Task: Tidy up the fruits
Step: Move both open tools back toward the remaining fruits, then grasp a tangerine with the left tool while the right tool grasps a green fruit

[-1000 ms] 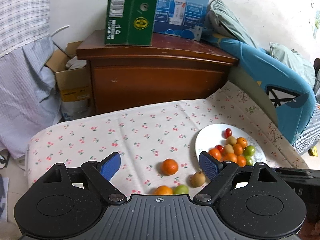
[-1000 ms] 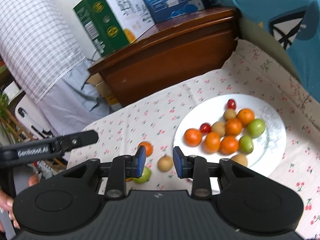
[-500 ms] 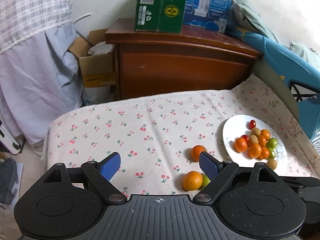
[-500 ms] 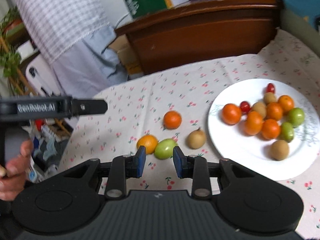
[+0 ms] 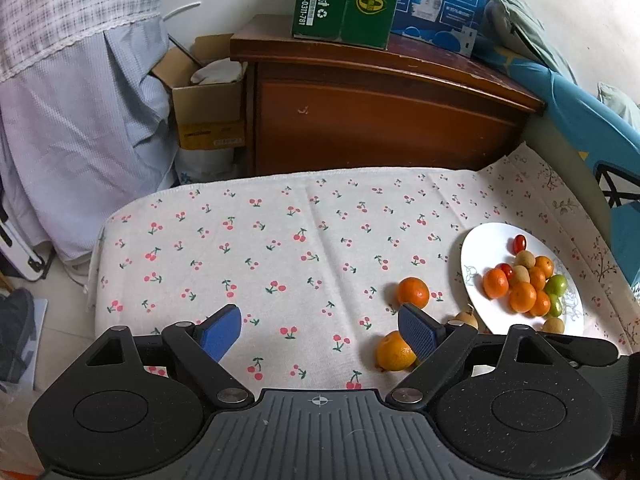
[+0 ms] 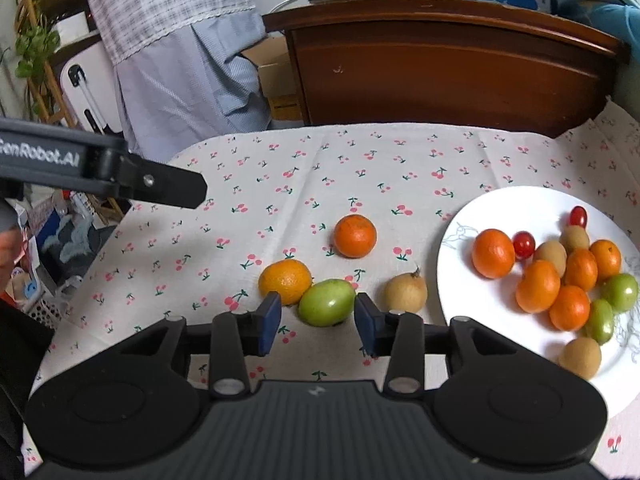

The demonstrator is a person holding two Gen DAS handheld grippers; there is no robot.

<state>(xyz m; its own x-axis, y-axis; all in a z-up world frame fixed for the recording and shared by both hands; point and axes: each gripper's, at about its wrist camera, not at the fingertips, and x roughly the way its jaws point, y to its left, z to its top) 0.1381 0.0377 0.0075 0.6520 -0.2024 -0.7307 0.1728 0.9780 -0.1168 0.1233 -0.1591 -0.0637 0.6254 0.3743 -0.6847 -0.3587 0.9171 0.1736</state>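
A white plate [image 6: 460,256] on the right holds several oranges, green and red tomatoes and brown longans; it also shows in the left wrist view [image 5: 472,256]. On the cherry cloth lie a green tomato [image 6: 327,302], a yellow-orange mandarin [image 6: 285,282], an orange mandarin [image 6: 355,236] and a brown longan [image 6: 406,293]. My right gripper [image 6: 318,322] is open, its jaws either side of the green tomato, just short of it. My left gripper [image 5: 320,334] is open and empty above the cloth, with a mandarin [image 5: 394,352] by its right finger.
A wooden cabinet [image 5: 380,120] with green and blue boxes [image 5: 344,0] stands behind the table. A cardboard box [image 5: 208,112] and hanging cloth are at the left. The left gripper's body [image 6: 100,168] reaches in from the left in the right wrist view.
My right gripper has opened wider and moved left and closer, so the green tomato now lies between its jaws. The left gripper has drawn back and turned left.
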